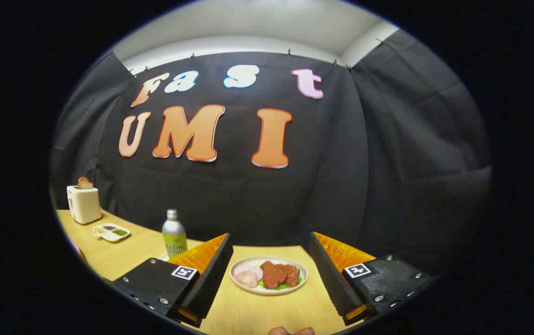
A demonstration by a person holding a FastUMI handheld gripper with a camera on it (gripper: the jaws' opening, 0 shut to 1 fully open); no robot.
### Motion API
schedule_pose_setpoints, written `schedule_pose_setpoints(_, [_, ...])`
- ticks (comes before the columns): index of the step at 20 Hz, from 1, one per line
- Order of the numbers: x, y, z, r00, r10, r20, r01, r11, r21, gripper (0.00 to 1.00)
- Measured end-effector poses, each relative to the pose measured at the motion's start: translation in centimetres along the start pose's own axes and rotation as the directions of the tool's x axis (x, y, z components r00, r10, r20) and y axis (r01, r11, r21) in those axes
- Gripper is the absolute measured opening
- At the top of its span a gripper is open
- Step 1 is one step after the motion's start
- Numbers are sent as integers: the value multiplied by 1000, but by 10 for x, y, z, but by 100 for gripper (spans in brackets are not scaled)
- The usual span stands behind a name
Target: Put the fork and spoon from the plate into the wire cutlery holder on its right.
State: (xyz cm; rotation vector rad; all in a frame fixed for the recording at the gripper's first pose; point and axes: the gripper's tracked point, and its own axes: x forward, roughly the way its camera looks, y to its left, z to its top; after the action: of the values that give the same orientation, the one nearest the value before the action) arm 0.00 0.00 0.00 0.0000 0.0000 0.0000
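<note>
Your gripper point(269, 279) hangs wide open and empty above the tabletop point(257, 316), framing a plate point(243, 288) of food just ahead. No fork, spoon or wire holder can be made out here; tilt down and find them before you commit to a grasp.

Claw point(269, 284) fingers wide apart, gripping nothing; fingertips point(291, 331) of a hand underneath.
</note>
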Motion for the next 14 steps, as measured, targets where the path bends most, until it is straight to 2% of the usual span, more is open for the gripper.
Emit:
schedule_pose_setpoints(3, [-14, 11, 75, 998, -19, 58, 21, 999, -31, 98])
schedule_pose_setpoints(5, [-28, 27, 110, 998, -19, 58, 23, 998, -61, 98])
schedule_pose_setpoints(7, [-42, 50, 139, 998, -12, 56, 14, 999, -34, 98])
schedule_pose_setpoints(10, [-62, 92, 167, 998, 42, 36, -43, 998, 40, 99])
schedule_pose_setpoints(14, [-75, 132, 184, 996, 85, 2, -85, 996, 29, 100])
